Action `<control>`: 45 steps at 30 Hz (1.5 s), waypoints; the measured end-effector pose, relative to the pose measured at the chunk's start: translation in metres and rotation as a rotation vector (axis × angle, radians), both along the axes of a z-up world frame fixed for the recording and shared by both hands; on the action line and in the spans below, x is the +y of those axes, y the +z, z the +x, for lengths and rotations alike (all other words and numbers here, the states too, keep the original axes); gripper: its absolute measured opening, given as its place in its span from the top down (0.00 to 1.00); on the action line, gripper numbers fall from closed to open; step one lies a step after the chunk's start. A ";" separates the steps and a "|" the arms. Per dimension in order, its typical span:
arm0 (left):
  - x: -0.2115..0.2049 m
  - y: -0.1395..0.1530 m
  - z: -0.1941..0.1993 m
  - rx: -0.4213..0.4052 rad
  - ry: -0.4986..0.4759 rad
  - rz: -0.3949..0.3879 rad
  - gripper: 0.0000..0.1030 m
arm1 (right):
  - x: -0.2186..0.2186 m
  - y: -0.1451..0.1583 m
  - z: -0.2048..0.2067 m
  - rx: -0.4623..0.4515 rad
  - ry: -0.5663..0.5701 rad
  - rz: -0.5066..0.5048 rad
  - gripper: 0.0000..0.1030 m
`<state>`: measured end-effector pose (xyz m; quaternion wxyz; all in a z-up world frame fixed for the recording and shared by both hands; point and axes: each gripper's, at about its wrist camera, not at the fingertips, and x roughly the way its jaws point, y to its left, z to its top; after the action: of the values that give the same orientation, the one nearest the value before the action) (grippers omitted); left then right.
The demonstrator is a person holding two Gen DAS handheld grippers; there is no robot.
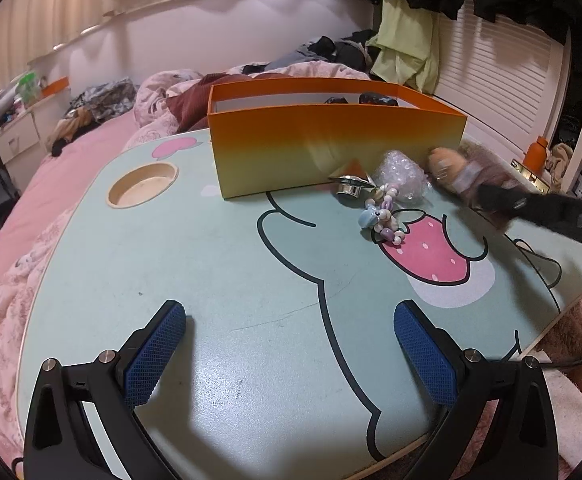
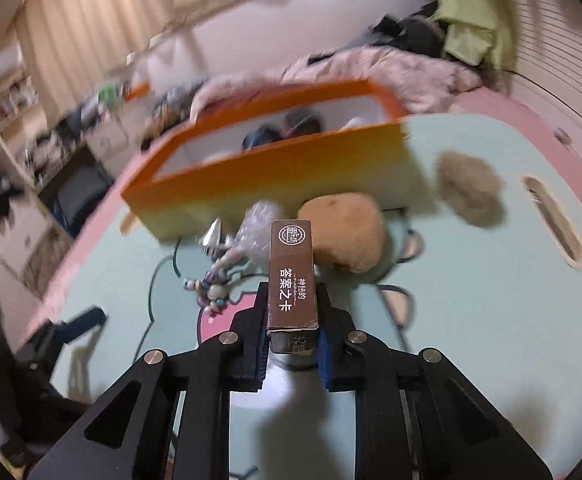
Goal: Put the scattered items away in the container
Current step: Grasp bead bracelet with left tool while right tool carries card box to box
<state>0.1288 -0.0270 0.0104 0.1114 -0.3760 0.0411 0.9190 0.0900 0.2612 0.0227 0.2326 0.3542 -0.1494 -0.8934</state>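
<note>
My right gripper (image 2: 293,294) is shut on a slim brown card box (image 2: 291,268) with white print, which is held lengthwise and points toward the orange container (image 2: 275,176). Just beyond the box lie a tan plush toy (image 2: 347,232), a bubble-wrap packet (image 2: 259,220), a silver clip (image 2: 213,236) and a bead chain (image 2: 211,288). In the left wrist view my left gripper (image 1: 289,312) stands open over the bare table with nothing between its pads. The orange container (image 1: 331,148) stands at the back, with the bead chain (image 1: 383,216) in front of it. The right gripper (image 1: 487,188) shows blurred at the right.
The mint-green lap table (image 1: 211,260) rests on a pink bed. It has a round cup recess (image 1: 143,184) at the left and a long slot (image 2: 553,222) at the right. A brown fuzzy pad (image 2: 471,188) lies beside the container. Dark items (image 2: 283,128) sit inside the container.
</note>
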 end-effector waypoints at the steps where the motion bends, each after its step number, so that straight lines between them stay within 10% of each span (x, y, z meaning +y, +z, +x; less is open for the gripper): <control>1: 0.001 0.000 -0.001 -0.001 0.002 -0.001 0.00 | 0.010 0.002 0.005 0.019 -0.034 -0.025 0.80; 13: 0.024 0.026 -0.020 0.016 -0.131 0.085 0.03 | 0.047 0.011 0.015 0.068 -0.183 -0.142 0.80; 21: 0.055 0.011 -0.062 -0.095 -0.160 0.083 0.50 | 0.047 0.008 0.012 0.062 -0.172 -0.158 0.80; 23: 0.056 0.013 -0.060 -0.090 -0.170 0.070 0.77 | 0.046 0.007 0.011 0.062 -0.168 -0.159 0.80; 45: -0.002 0.090 -0.041 0.034 -0.151 0.243 0.85 | 0.014 0.034 0.008 0.156 -0.055 -0.055 0.80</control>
<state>0.0879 -0.0285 0.1000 0.2243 -0.3397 -0.0401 0.9125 0.0978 0.2754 0.0567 0.2284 0.2726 -0.1647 -0.9200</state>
